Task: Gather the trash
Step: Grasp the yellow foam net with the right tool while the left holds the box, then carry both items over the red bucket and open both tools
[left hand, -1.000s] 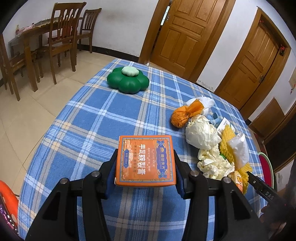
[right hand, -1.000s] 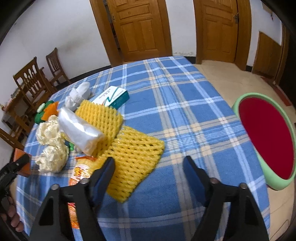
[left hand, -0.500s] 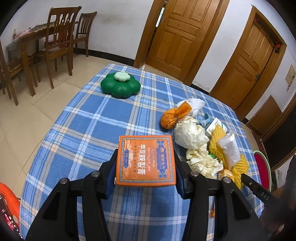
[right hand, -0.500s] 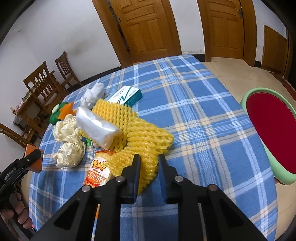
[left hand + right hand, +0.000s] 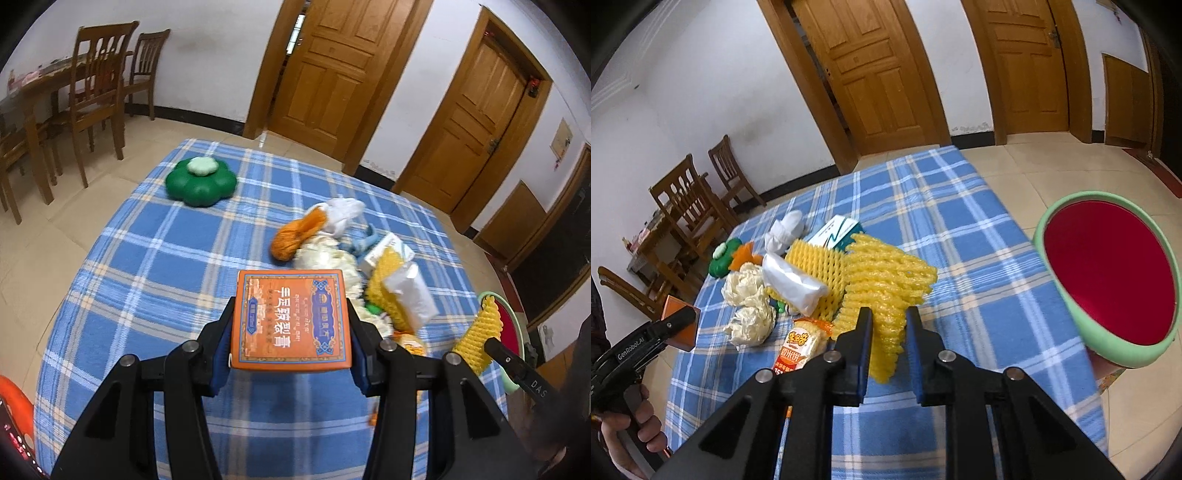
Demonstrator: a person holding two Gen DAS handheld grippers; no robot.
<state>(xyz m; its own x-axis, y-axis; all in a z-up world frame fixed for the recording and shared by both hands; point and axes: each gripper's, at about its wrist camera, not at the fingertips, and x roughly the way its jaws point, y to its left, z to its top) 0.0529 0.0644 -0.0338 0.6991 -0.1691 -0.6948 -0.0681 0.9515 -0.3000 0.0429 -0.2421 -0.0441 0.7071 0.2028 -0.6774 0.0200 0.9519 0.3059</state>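
Note:
My left gripper (image 5: 291, 332) is shut on an orange box (image 5: 291, 317) and holds it above the blue plaid table (image 5: 147, 266). My right gripper (image 5: 888, 325) is shut on a yellow foam net (image 5: 886, 288), lifted off the table; it also shows in the left wrist view (image 5: 480, 332). A trash pile lies on the table: a second yellow net (image 5: 816, 269), a white packet (image 5: 792, 282), crumpled paper (image 5: 748, 299), a snack wrapper (image 5: 798, 349), a white-teal box (image 5: 836, 230) and an orange bag (image 5: 291, 240).
A green bin with a red inside (image 5: 1108, 273) stands off the table's right edge. A green flower-shaped container (image 5: 201, 181) sits at the table's far left. Wooden chairs (image 5: 99, 99) and doors (image 5: 882, 70) are behind.
My right gripper has closed on the yellow foam net and lifted it off the table. My left gripper has risen slightly with the orange box.

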